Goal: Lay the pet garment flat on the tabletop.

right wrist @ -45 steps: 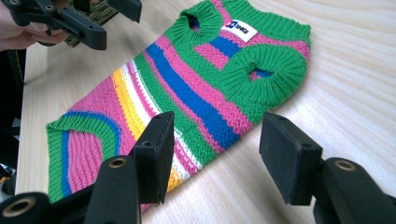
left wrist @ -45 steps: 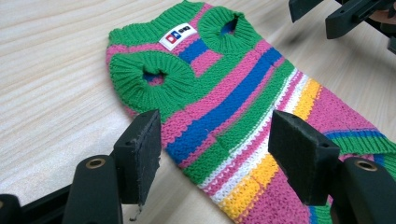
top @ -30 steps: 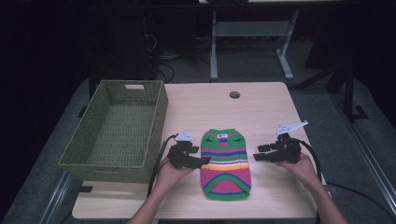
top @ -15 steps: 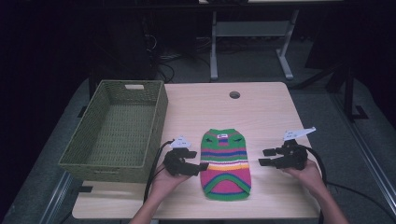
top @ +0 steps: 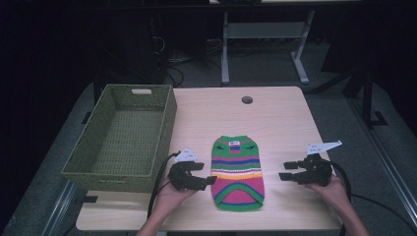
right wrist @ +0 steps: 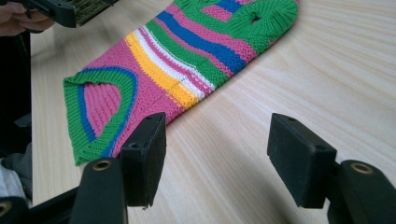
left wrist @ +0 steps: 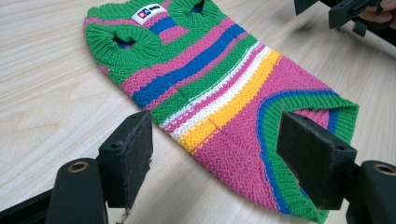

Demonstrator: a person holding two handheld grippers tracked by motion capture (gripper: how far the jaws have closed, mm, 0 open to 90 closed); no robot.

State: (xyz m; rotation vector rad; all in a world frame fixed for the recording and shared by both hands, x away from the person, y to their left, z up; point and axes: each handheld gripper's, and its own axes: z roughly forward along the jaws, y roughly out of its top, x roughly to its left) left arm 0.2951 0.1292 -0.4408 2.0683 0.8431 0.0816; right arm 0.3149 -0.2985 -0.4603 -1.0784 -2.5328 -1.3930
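Striped knit sweater (top: 238, 172) lying flat on the pale wooden table (top: 275, 115), a gripper on either side

The left gripper (top: 206, 181) sits just beside the sweater's left edge, jaws spread wide and holding nothing; the right gripper (top: 287, 170) rests apart from its right edge, jaws likewise spread and empty. A green woven basket (top: 123, 135) stands at the table's left side
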